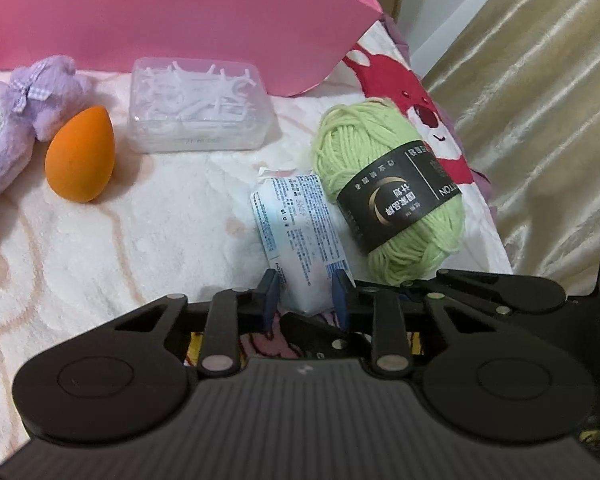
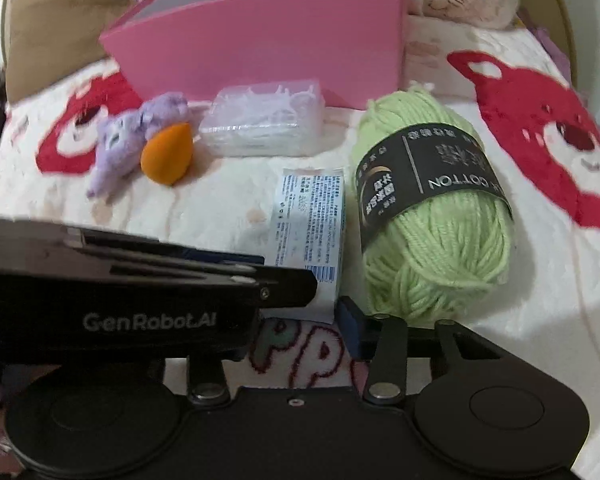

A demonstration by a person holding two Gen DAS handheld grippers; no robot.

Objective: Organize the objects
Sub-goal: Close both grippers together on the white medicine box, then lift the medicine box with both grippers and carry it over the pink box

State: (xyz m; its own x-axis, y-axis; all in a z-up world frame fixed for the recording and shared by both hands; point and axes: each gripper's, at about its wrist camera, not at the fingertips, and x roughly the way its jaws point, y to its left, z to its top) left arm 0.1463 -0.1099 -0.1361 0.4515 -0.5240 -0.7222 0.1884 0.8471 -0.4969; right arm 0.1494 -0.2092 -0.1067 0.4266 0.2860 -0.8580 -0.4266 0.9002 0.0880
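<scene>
Left wrist view, left to right: one purple plush (image 1: 18, 120), one orange sponge (image 1: 80, 154), one clear box (image 1: 198, 106) of white picks, one white packet (image 1: 298, 236) with blue small print, unreadable, one green yarn ball (image 1: 384, 184), black band reading "COTTON". All on a blanket (image 1: 120, 240) before one pink box (image 1: 172, 16). Left gripper (image 1: 305, 294) clamped on packet's near end. Right gripper (image 2: 300, 312): left one hides one finger, grip unclear; "GenRobot.AI" on the left one's casing.

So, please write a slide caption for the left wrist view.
Left gripper shut on white printed packet, beside green yarn ball on fleece blanket.
</scene>
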